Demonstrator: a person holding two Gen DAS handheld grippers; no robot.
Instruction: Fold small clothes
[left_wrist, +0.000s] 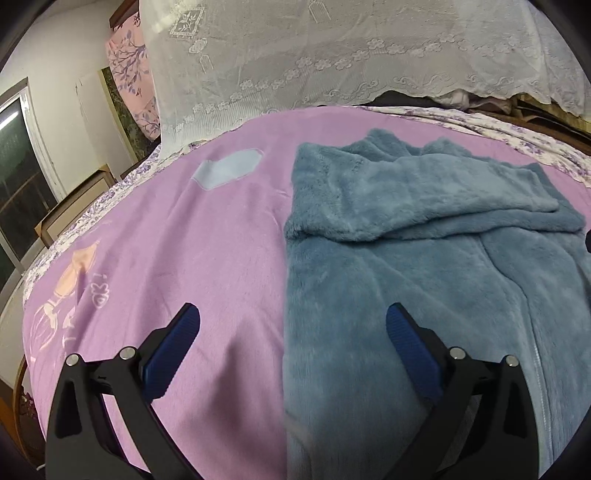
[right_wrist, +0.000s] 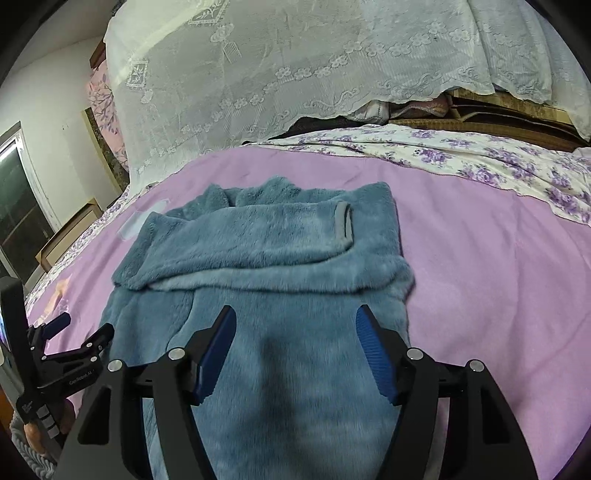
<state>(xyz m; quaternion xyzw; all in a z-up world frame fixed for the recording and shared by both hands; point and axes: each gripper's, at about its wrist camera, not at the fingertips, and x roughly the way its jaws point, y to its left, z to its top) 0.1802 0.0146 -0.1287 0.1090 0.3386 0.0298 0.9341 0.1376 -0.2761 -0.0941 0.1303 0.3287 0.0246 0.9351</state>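
A fluffy blue-grey zip jacket (left_wrist: 424, 266) lies flat on the pink blanket (left_wrist: 184, 251). Both sleeves are folded across its chest, and one cuff (right_wrist: 345, 225) shows at the right. My left gripper (left_wrist: 293, 325) is open and empty, low over the jacket's left edge near the hem. It also shows in the right wrist view (right_wrist: 83, 326). My right gripper (right_wrist: 295, 325) is open and empty, above the jacket's lower middle. The zip (left_wrist: 537, 354) runs down the front.
A white lace cover (right_wrist: 295, 74) drapes over bedding behind the jacket. A floral purple sheet (right_wrist: 498, 162) lies at the back right. A pale blue patch (left_wrist: 229, 168) is printed on the blanket. A window (left_wrist: 18, 166) and wooden frames (left_wrist: 74, 206) stand at the left.
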